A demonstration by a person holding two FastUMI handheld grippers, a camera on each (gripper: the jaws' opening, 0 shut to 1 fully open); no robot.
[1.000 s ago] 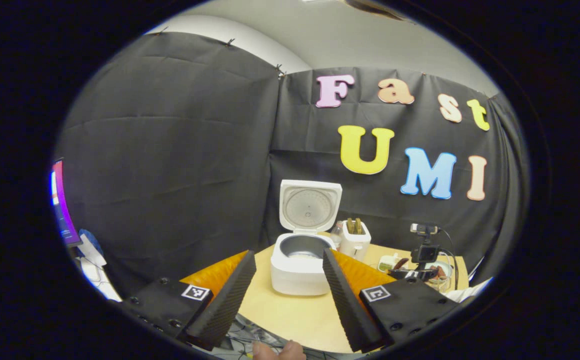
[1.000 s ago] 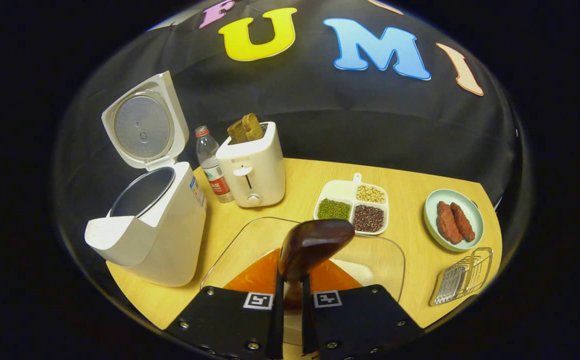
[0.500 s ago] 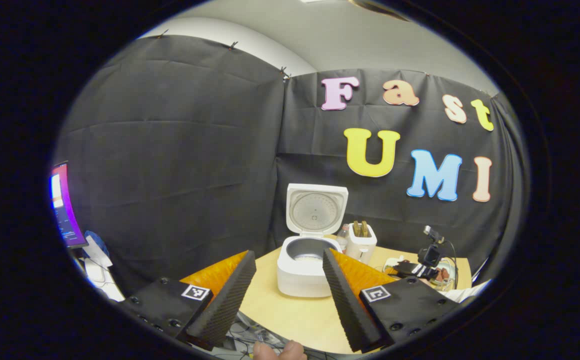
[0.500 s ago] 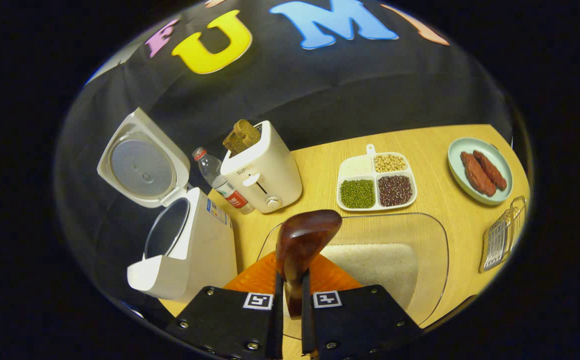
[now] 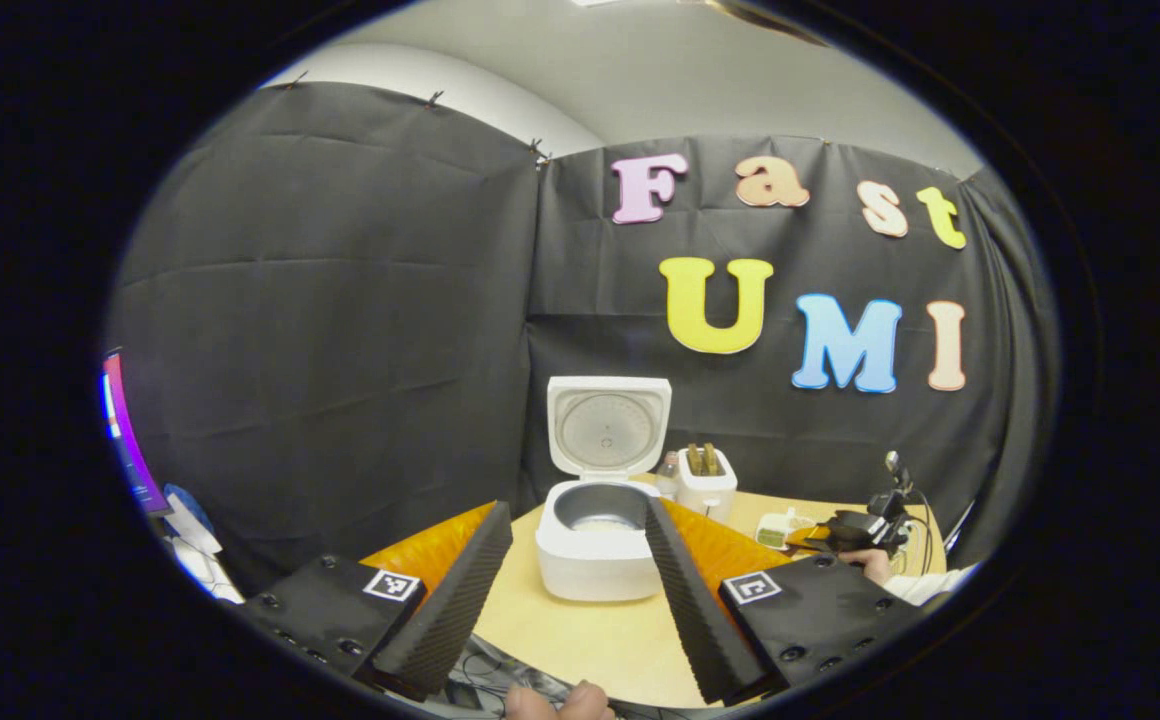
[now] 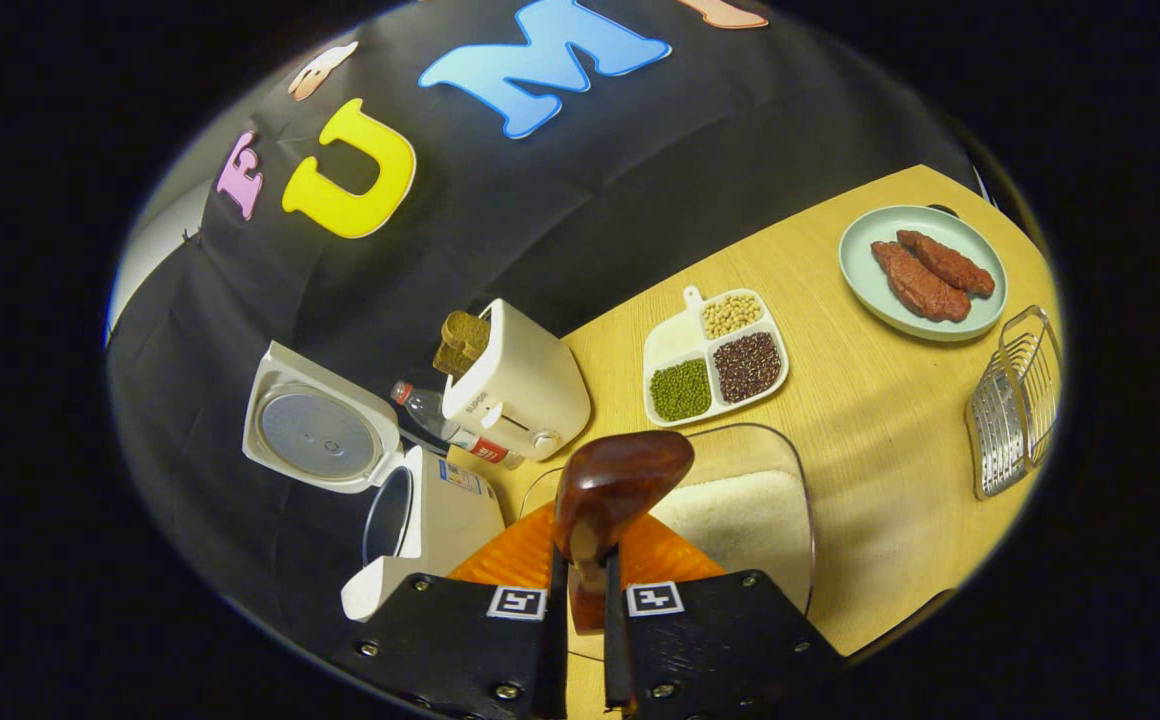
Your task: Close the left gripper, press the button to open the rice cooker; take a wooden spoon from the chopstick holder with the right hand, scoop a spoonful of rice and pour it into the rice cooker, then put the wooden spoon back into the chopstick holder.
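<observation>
Right tool (image 6: pixel 580 640) clenched on stiff, light, glossy dark wooden spoon (image 6: pixel 612 490); handle grip looks secure, possibly slippery.

Left tool (image 5: pixel 575 590) released, well short of open white rice cooker (image 5: pixel 598 548).

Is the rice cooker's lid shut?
No, the rice cooker has its lid standing straight up, so the pot inside shows.
</observation>
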